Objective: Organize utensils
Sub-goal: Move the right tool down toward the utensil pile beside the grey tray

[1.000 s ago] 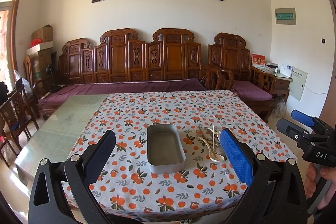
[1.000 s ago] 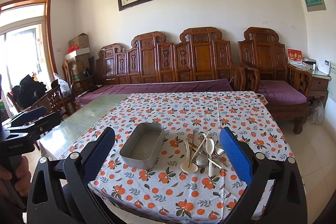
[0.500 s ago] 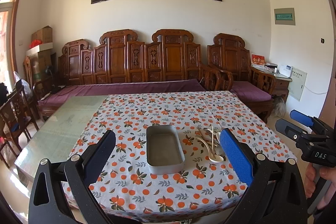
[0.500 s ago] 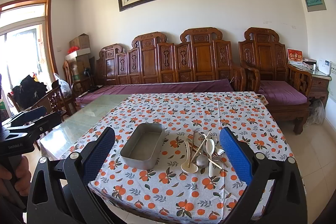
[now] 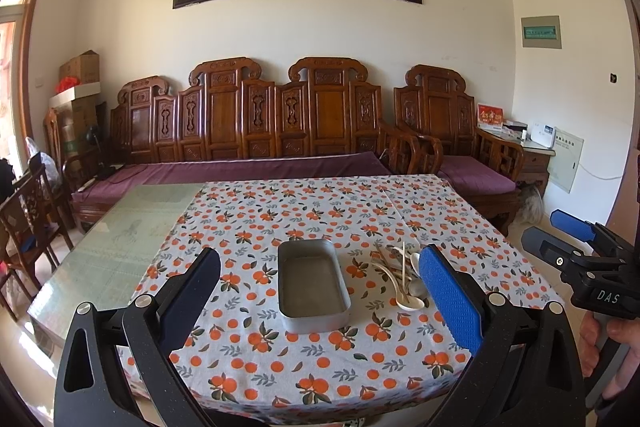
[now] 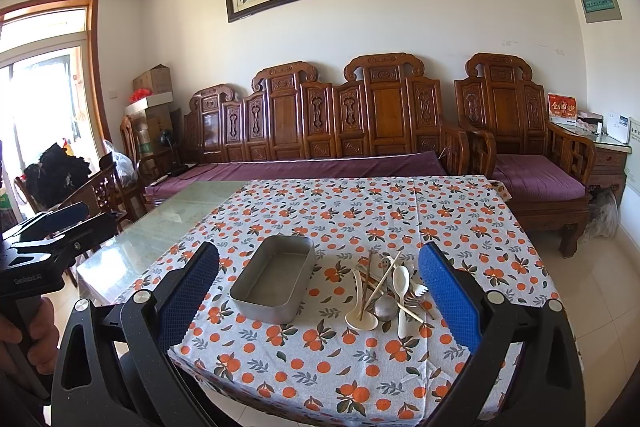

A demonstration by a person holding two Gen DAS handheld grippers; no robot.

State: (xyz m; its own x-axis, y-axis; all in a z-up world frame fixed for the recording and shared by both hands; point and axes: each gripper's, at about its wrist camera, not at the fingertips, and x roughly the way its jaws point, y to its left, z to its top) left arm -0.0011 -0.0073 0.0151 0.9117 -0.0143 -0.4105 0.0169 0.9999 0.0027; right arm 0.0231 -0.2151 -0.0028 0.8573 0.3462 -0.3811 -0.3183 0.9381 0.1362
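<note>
An empty grey metal tray (image 5: 313, 283) (image 6: 273, 277) sits on the orange-patterned tablecloth (image 5: 320, 219) (image 6: 360, 211). To its right lies a pile of utensils (image 5: 402, 277) (image 6: 386, 289): white spoons, a metal spoon, chopsticks and forks, crossed over each other. My left gripper (image 5: 320, 301) is open and empty, held back from the near table edge, in line with the tray. My right gripper (image 6: 318, 301) is open and empty, also short of the table; it shows at the right edge of the left wrist view (image 5: 576, 247).
The bare glass tabletop (image 5: 120, 239) lies left of the cloth. A carved wooden sofa (image 5: 260, 131) with a purple cushion stands behind the table, an armchair (image 6: 532, 163) at the right, dining chairs (image 5: 28, 211) at the left.
Both views have shifted very slightly; the tray and utensils have not moved. Both grippers stay open.
</note>
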